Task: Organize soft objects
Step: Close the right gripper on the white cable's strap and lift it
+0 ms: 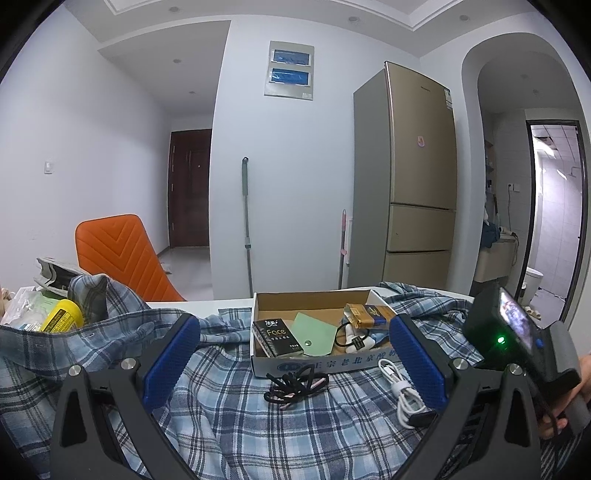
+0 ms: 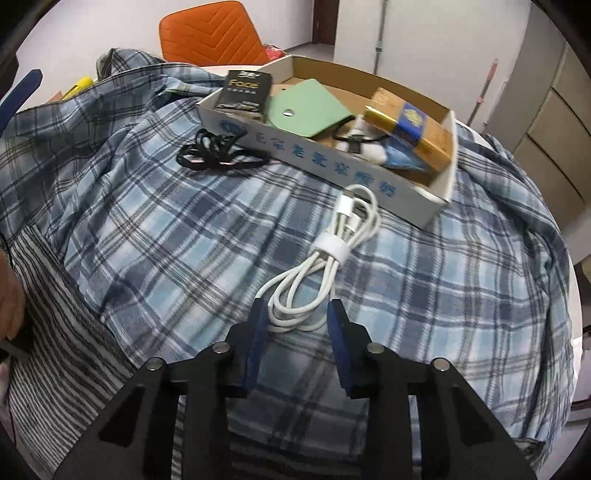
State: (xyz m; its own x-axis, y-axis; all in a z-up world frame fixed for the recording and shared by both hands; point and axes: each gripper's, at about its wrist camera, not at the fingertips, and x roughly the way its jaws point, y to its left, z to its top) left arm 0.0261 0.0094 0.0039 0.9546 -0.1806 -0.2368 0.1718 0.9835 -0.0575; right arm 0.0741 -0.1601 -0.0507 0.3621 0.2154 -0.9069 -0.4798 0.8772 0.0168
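My right claw (image 2: 297,308) stood narrow around the near loop of the coiled white charging cable (image 2: 332,251), just before the shallow cardboard box (image 2: 424,206); my left claw (image 1: 295,354) gaped wide, empty.

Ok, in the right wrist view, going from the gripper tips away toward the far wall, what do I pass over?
Right gripper → white cable on the plaid shirt → cardboard box → orange chair.
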